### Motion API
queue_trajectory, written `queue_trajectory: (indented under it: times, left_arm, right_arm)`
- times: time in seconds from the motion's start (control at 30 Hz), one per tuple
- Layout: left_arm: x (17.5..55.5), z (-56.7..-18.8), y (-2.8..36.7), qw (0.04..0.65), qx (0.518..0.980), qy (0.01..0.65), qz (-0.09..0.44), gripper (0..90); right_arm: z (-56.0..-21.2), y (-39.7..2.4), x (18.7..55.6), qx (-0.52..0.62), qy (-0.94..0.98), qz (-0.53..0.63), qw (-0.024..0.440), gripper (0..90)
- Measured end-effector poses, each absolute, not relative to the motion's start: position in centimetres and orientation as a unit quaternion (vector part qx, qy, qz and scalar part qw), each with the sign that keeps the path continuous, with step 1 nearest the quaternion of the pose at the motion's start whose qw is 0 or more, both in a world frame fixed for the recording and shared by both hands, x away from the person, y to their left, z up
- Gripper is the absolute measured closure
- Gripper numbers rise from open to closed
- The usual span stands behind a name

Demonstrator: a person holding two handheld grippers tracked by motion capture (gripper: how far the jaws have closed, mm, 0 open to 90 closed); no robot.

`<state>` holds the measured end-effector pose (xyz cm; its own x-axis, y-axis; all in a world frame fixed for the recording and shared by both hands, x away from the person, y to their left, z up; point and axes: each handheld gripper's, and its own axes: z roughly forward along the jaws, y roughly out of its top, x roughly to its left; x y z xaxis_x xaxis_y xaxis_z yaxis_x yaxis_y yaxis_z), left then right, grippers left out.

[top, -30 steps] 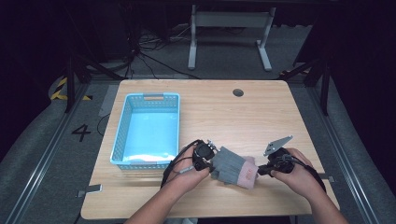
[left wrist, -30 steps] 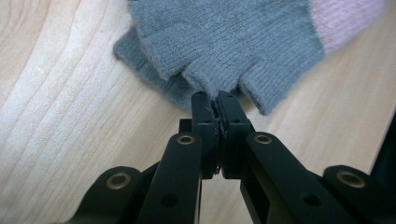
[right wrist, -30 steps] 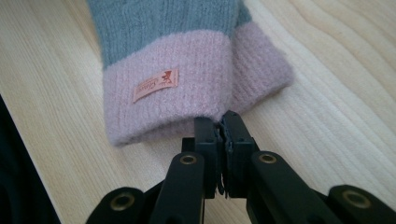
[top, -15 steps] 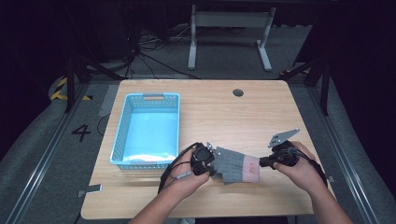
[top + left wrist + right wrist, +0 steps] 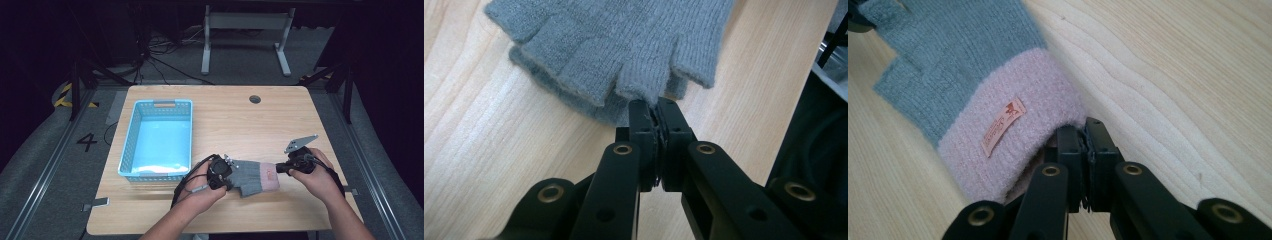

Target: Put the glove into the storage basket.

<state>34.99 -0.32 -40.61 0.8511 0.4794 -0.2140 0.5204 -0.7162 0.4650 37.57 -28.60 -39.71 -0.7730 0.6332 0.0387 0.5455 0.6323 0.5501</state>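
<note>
Glove [image 5: 254, 176] lay on table [image 5: 235, 120], near front edge | pinched at fingertip end by left gripper [image 5: 226, 171], at pink cuff by right gripper [image 5: 278, 168] | not yet in blue basket [image 5: 131, 135]; placing judged left

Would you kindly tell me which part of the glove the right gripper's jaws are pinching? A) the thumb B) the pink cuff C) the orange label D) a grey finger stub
B: in the right gripper view, the right gripper has its jaws shut on the edge of the glove's pink cuff, beside the orange label.
</note>
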Motion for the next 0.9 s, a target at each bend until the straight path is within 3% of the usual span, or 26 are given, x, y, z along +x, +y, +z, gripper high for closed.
queue_trajectory:
  times: [0.9]
  left_arm:
    - [36.1, -43.2, -0.7, 0.223, 0.933, 0.275, -0.071, 86.4]
  right_arm:
    - [-42.4, -28.3, 38.6, 0.337, 0.902, 0.262, 0.069, 84.4]
